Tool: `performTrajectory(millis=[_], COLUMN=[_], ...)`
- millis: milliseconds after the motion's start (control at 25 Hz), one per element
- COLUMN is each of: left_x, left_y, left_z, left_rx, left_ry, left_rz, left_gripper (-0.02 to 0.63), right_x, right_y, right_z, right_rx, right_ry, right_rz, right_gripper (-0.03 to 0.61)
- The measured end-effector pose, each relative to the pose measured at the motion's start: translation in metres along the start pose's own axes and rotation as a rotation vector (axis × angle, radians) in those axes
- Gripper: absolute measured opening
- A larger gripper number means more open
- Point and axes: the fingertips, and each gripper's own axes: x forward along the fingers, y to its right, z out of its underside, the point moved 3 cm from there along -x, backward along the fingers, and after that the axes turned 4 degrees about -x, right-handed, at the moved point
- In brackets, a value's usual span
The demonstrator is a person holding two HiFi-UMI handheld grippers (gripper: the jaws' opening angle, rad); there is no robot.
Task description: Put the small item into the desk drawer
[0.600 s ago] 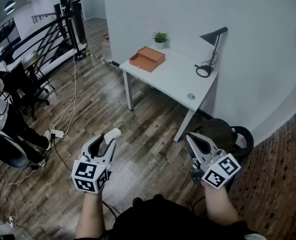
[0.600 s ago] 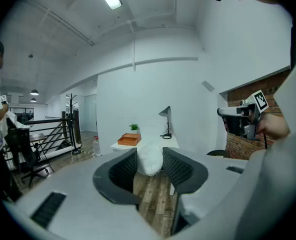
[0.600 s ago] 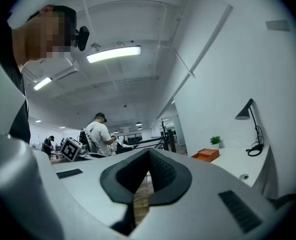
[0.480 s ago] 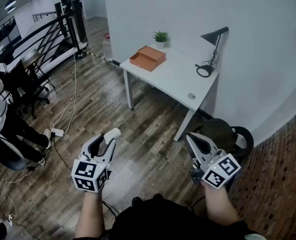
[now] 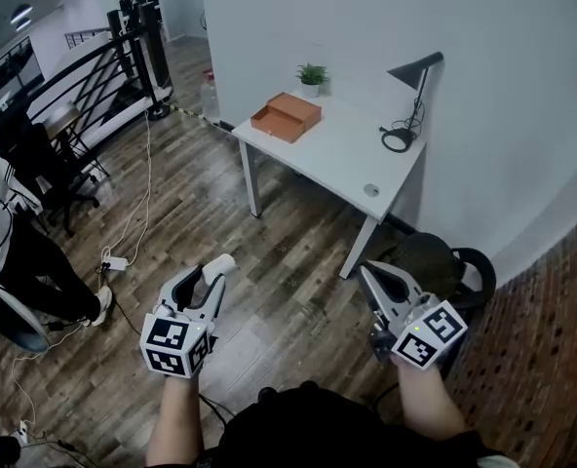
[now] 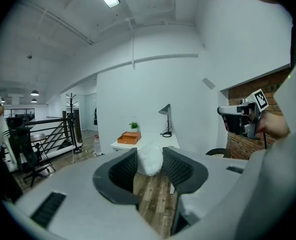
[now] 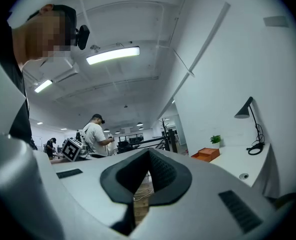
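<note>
Where the small item (image 6: 150, 159) sits: a white lump pinched between the fingers of the left gripper (image 5: 211, 269), above the wood floor (image 5: 269, 242).
Right gripper (image 5: 366, 269): fingers closed together, nothing between them.
Bench (image 5: 337, 154): well apart from both grippers.
Orange drawer box (image 5: 287, 115): on the bench's far end.

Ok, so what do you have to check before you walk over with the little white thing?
1. White item pinched between the left gripper jaws: ok.
2. Right gripper jaws together with nothing in them, free for the drawer: ok.
3. Orange drawer box sits on the white desk: ok.
4. Drawer already open: cannot tell, too far off.
5. Standing close enough to reach the desk: not ok, bare floor lies between.
</note>
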Motion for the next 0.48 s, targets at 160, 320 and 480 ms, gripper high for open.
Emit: performTrajectory(millis=[160,320,480], left_x=[0.005,0.010,0.021], left_y=[0.006,0.022,0.049], left_z=[-0.003,-0.008,-0.008], left_rx=[0.000,0.018,0.047], left_ry=[-0.001,-0.003,-0.008], left_rz=[-0.002,0.001,0.009], left_gripper=[0.166,0.166,0.166], right_x=[-0.003,-0.012,-0.028], right_y=[0.002,0.005,0.020], right_z=[0.000,-0.003,-0.002], right_rx=[0.002,-0.026,-0.005], right_ry=[-0.006,-0.001,0.009], right_rz=[-0.043,-0.063,-0.058], right_gripper=[0.003,0.003,0.003])
